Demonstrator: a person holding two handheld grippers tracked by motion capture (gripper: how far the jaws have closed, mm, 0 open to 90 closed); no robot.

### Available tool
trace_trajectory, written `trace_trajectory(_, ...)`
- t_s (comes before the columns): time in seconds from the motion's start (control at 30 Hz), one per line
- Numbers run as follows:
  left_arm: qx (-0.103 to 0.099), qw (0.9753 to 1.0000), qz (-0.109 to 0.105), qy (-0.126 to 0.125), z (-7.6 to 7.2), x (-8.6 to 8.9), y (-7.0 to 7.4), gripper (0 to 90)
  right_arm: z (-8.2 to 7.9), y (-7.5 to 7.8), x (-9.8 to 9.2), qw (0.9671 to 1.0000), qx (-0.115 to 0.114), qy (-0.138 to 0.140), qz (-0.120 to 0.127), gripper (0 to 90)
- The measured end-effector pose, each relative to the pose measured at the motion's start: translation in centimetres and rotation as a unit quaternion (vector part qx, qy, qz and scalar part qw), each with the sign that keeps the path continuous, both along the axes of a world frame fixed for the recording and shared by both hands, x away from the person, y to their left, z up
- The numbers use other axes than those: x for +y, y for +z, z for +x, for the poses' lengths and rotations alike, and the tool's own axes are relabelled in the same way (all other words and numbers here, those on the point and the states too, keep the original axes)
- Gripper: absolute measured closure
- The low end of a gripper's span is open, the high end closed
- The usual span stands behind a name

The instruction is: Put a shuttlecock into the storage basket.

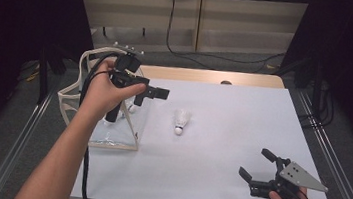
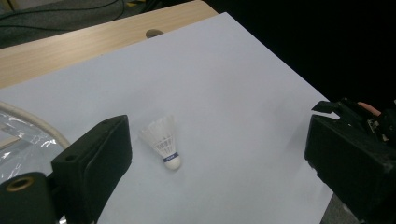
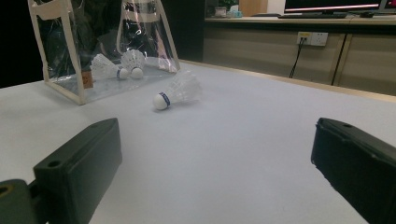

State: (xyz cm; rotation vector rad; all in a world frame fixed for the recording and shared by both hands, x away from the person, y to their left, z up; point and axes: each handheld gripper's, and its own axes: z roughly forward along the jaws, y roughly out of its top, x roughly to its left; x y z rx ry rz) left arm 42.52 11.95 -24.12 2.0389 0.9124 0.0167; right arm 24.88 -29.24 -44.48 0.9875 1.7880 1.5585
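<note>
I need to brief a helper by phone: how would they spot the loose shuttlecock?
Start at the clear bag on the table's left edge. Just right of it, the shuttlecock lies alone on the white table. The other two shuttlecocks sit inside the bag.

high view: overhead, forward-down | gripper views: low, near table | shared: shuttlecock (image 1: 180, 121)
</note>
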Motion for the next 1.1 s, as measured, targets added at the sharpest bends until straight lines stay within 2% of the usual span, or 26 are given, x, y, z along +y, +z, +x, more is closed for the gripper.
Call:
trace_trajectory(0.63,-0.004,0.9998,0.015,-0.01,-0.6,-1.4,-2.1,5.4,0.0,0.0,0.0,1.0,-0.001,-0.001,0.0,1.5)
trace_trajectory(0.97,0.003,0.9999,0.003,-0.01,-0.7,-1.8,-3.4,2.4,0.0,0.0,0.0,1.0,0.0,-0.001,0.001,1.5)
trace_trajectory(1.03,-0.005,0.9999,0.006,-0.013,-0.7,-1.9,-3.5,2.3,0.0,0.0,0.0,1.0,0.0,-0.001,0.001,1.5)
trace_trajectory(1.1,-0.005,1.0,0.0,-0.008,-0.8,-2.0,-3.6,2.2,0.0,0.0,0.0,1.0,0.0,-0.001,0.001,1.5)
